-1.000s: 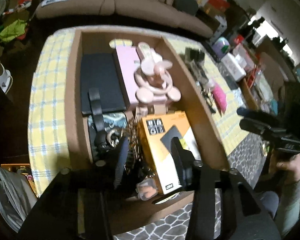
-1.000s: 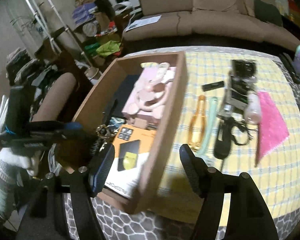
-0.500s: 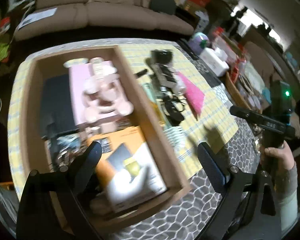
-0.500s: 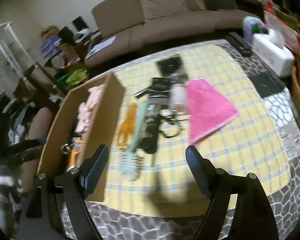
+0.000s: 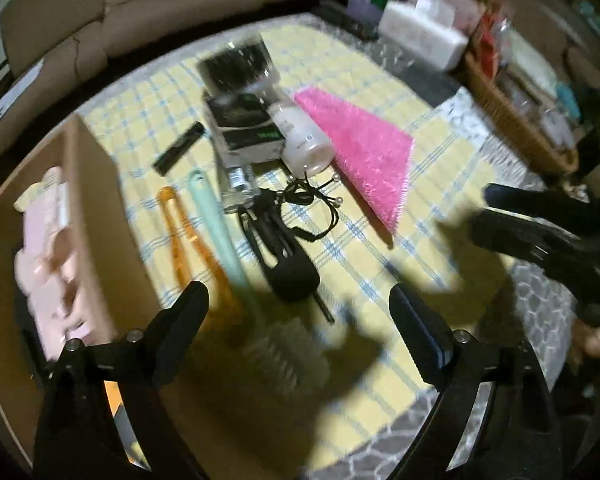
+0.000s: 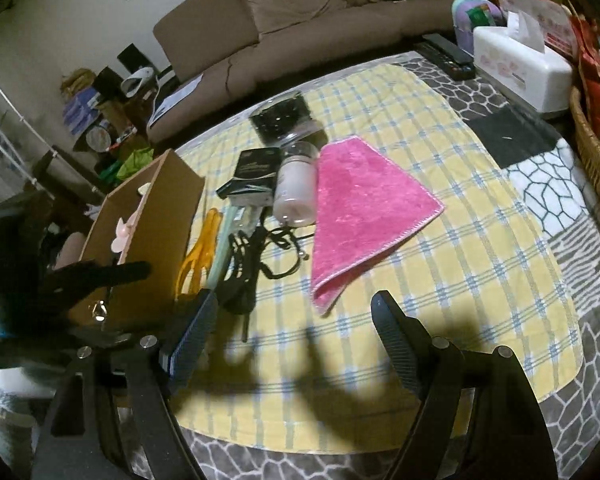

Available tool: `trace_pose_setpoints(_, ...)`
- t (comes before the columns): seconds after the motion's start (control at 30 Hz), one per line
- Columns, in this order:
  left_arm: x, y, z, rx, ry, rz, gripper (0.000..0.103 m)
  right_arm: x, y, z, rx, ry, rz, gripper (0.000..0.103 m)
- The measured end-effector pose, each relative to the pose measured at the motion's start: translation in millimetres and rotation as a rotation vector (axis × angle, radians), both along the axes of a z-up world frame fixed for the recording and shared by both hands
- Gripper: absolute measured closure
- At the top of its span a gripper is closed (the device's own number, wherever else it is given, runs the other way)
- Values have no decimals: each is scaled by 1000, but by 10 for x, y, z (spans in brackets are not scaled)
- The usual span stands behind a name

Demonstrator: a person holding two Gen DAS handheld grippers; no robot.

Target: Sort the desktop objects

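From the left wrist, the surface is a yellow checked cloth (image 5: 440, 184) spread over a grey stone-patterned table top (image 5: 536, 312), with a brown sofa (image 5: 132, 12) across the far side of the room. At nine o'clock a cardboard box (image 5: 100, 216) holds a pink fan (image 5: 44, 264). Loose things lie in a cluster at the middle of the cloth: an orange tool (image 5: 188, 244) and a mint-green brush (image 5: 224, 240) side by side, their long axes running from about eleven o'clock down toward five; a black brush (image 5: 288, 264) just beside them, with a black cord (image 5: 308, 204); a white bottle (image 5: 300, 136) lying on its side; and a pink towel (image 5: 364, 148) whose long axis runs from eleven toward five. The left gripper (image 5: 298, 304) hangs over the brush end of the cluster with its jaws wide apart, having just eased in slightly, with nothing pressed between them. The right gripper (image 5: 496, 216) shows at three o'clock.

From the right wrist, the same cloth covers most of the table, with a white tissue box (image 6: 516, 68) at one o'clock, a wicker basket (image 6: 596, 160) at three and the sofa at twelve. The box stands at nine o'clock. The towel lies at the centre, one corner pointing to six o'clock. The right gripper's jaws stand apart, with bare cloth between them.
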State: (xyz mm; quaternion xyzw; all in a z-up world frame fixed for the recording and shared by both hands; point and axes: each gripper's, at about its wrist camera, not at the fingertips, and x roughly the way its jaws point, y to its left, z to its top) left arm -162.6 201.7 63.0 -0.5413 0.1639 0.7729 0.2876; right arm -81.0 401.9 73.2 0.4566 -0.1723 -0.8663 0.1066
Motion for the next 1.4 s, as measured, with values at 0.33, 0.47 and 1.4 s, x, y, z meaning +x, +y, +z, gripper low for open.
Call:
trace_pose_setpoints(0.33,-232,220,-434,-136,-63,1,41,1,134,-58,-1,-11,1,21)
trace_pose_setpoints(0.47,-257,305,-533,-187,-103,-14,40,5,115,-62,-8,-12,10,21)
trace_pose_setpoints(1.4,-167,-696,712,209,-41,26,83,-481,-658,-347,15,-34,179,40)
